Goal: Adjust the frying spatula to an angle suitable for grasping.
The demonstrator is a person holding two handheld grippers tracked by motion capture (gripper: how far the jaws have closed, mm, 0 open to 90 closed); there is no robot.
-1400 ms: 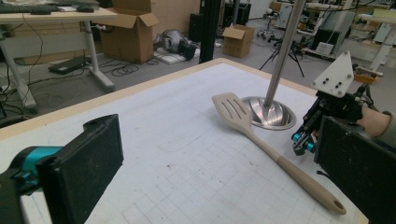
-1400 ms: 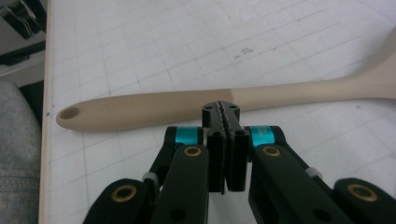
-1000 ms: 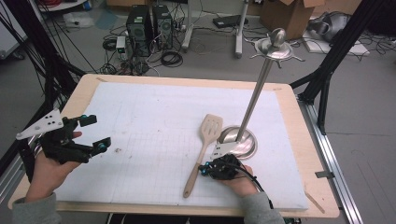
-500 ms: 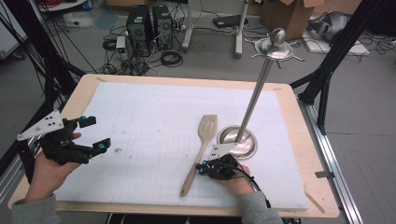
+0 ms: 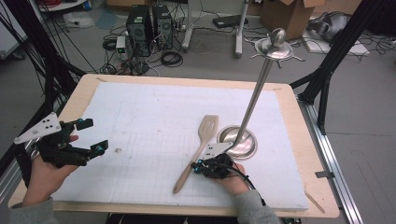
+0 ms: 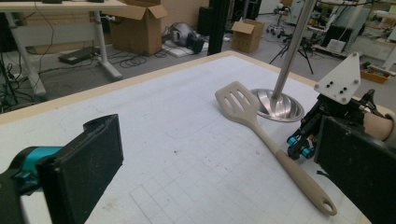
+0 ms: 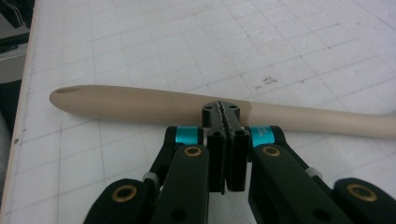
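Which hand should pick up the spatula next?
Right, probably. The right tool, jaws shut and empty, sits beside the spatula handle. The left tool, jaws open, is far off by the table's left edge.

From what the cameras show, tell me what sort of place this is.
Most likely a lab or workshop set up for recording. Computer towers and tangled cables sit on the floor, cardboard boxes stand behind the table, and black frame struts rise beside it.
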